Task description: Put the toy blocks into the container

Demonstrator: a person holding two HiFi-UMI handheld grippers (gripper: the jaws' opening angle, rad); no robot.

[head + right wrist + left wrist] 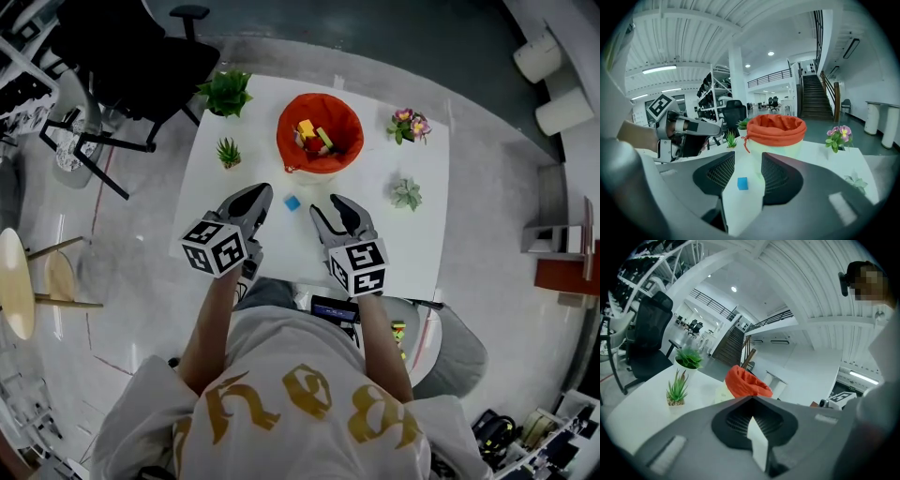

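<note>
A small blue block [292,202] lies on the white table [412,253], just in front of the orange-rimmed container [319,132]. Several coloured blocks [312,137] lie inside the container. My right gripper [331,210] hovers open to the right of the blue block. In the right gripper view the blue block [742,183] shows in the gap between the jaws of the right gripper [747,172], with the container [776,130] behind it. My left gripper [257,196] is to the left of the block, shut and empty. In the left gripper view the left gripper [751,401] points toward the container [746,383].
A leafy potted plant [226,92] and a small spiky plant [229,151] stand at the table's left. A flower pot [409,124] and a pale succulent [406,193] stand at its right. A black office chair [141,66] and a wooden stool [19,281] are on the floor to the left.
</note>
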